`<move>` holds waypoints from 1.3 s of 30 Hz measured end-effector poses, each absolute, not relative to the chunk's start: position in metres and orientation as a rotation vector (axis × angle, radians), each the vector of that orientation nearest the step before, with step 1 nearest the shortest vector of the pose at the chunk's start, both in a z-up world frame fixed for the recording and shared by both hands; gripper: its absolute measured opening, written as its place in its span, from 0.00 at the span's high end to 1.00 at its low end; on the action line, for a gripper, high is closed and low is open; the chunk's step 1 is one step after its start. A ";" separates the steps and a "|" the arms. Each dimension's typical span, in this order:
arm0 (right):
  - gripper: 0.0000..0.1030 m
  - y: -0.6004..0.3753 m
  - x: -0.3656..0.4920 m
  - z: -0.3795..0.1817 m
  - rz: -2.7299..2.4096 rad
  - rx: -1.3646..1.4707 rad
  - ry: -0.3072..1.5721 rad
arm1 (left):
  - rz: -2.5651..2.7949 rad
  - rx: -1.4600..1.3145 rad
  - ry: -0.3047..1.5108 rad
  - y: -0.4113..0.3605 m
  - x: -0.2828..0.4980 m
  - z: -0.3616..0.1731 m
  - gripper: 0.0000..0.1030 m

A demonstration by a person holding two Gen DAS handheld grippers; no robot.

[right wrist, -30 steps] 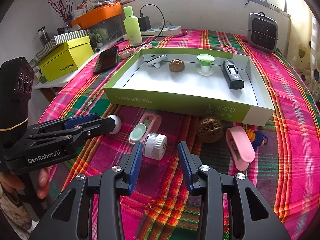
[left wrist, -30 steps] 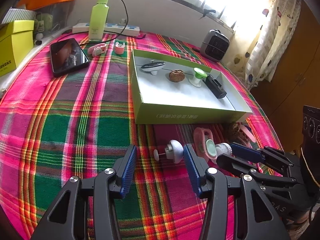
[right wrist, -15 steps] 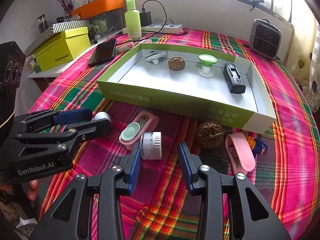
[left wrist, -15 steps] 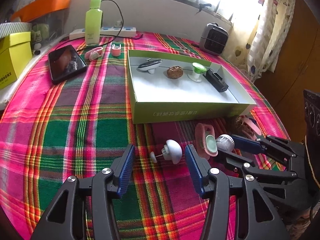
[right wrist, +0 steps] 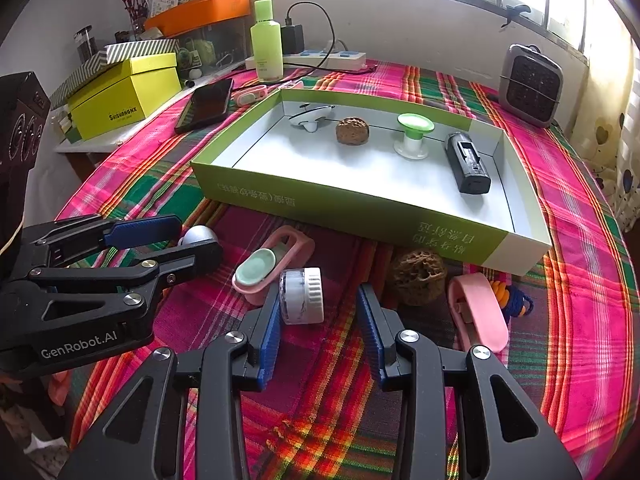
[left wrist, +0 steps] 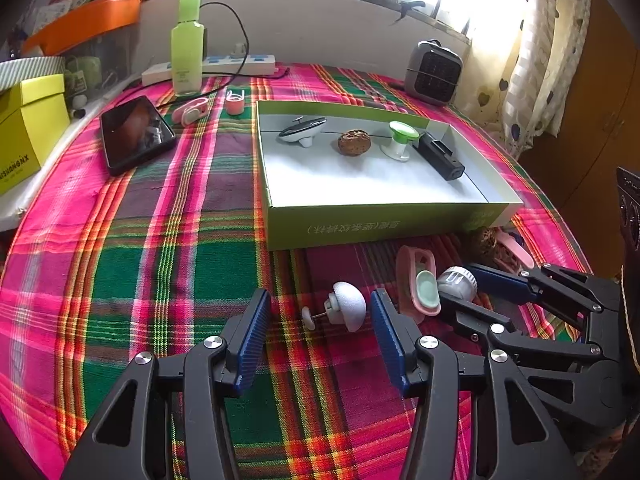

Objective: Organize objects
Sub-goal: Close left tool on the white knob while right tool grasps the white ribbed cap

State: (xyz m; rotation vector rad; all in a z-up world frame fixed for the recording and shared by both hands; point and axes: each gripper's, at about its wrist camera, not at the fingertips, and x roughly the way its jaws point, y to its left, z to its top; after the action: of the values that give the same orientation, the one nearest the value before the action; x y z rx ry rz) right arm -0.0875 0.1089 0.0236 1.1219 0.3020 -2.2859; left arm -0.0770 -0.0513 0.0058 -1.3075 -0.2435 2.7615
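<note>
A green box lid lies on the plaid table and holds a white gadget, a walnut, a green-topped cap and a black device. My left gripper is open around a white mushroom-shaped knob in front of the lid. My right gripper is open around a small white-capped jar, which touches its left pad. A pink holder with a mint dish lies between the two objects. A second walnut and a pink clip lie to the right.
A black phone, a green bottle, a power strip and small pink items sit behind the lid. A yellow box stands at the left edge, a small grey heater at the back right.
Both grippers have eased forward: the knob now sits further between the left fingers and the jar further between the right fingers. Both stay open.
</note>
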 end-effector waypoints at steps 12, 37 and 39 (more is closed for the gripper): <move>0.78 0.109 -0.086 0.024 -2.286 1.109 0.303 | 2.777 -1.311 -0.217 -0.050 -0.077 0.006 0.64; 0.80 0.111 -0.084 0.027 -2.288 1.092 0.283 | 2.769 -1.308 -0.222 -0.045 -0.075 0.007 0.71; 0.80 0.111 -0.084 0.027 -2.288 1.091 0.283 | 2.770 -1.305 -0.221 -0.045 -0.075 0.007 0.71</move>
State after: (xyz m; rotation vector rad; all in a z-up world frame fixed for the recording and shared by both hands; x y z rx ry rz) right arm -0.0837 0.1111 0.0274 1.0905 0.2827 -2.2877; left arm -0.0752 -0.0447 0.0074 -1.3054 -0.2211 2.7696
